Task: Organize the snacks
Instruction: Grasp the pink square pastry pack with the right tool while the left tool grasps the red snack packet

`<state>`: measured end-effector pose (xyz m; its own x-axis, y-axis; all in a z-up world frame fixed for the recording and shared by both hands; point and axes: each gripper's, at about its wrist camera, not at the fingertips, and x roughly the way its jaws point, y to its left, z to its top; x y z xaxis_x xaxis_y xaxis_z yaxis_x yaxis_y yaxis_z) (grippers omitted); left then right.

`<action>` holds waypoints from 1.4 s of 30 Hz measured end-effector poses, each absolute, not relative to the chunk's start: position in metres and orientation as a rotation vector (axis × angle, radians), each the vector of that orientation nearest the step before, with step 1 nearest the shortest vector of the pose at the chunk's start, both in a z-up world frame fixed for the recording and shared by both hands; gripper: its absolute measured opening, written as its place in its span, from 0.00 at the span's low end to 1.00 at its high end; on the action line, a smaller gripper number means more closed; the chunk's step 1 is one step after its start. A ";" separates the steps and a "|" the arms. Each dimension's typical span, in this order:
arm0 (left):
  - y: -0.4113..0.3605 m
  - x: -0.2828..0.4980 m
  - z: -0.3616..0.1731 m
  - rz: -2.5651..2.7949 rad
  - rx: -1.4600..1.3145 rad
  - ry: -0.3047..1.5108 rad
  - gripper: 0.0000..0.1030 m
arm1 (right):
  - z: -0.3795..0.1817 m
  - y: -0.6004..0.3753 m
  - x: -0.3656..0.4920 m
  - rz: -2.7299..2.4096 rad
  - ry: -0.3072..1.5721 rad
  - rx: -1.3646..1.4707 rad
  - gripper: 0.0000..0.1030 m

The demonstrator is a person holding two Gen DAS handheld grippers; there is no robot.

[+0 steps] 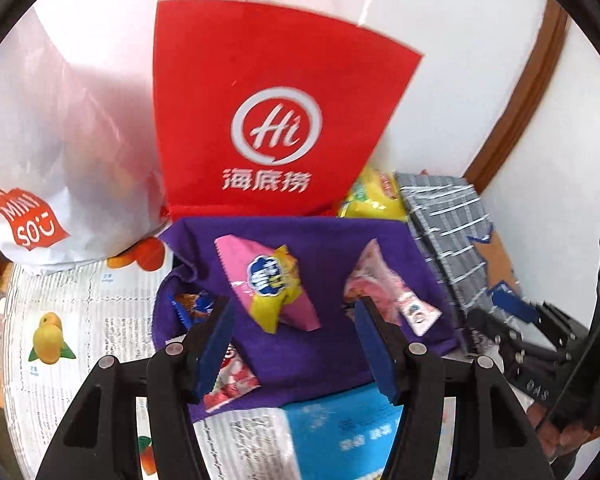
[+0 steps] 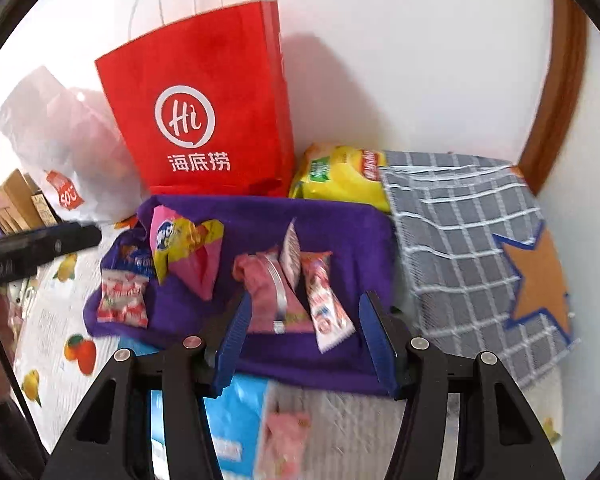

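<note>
**Lighting and picture quality: bright, soft, partly blurred**

Both views are showing bright, even light. The white wall (image 2: 400, 80) is washing out toward glare at the top. The red paper bag (image 2: 204, 120) is casting a soft pinkish shadow on it. Fisheye bending is curving the wooden frame (image 2: 560, 100), black vignetting is closing the corners, and the lower foreground is smearing.

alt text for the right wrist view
Open right gripper hovers empty over a purple cloth strewn with snack packets. A red bag stands behind against the wall, with a grey checked cloth to the right.
</note>
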<state>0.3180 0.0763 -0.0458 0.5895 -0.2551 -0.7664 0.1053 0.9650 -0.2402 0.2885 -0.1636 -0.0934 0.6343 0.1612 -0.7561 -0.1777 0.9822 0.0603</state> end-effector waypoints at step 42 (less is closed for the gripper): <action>0.094 0.210 -0.087 -0.211 -0.155 0.958 0.57 | -0.201 -0.155 0.200 0.268 0.968 -0.187 0.31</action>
<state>0.2095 0.0939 -0.0866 0.5573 -0.2467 -0.7929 0.1100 0.9684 -0.2239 0.1996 -0.1550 -0.2007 0.5381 0.1408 -0.8310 -0.3066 0.9511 -0.0375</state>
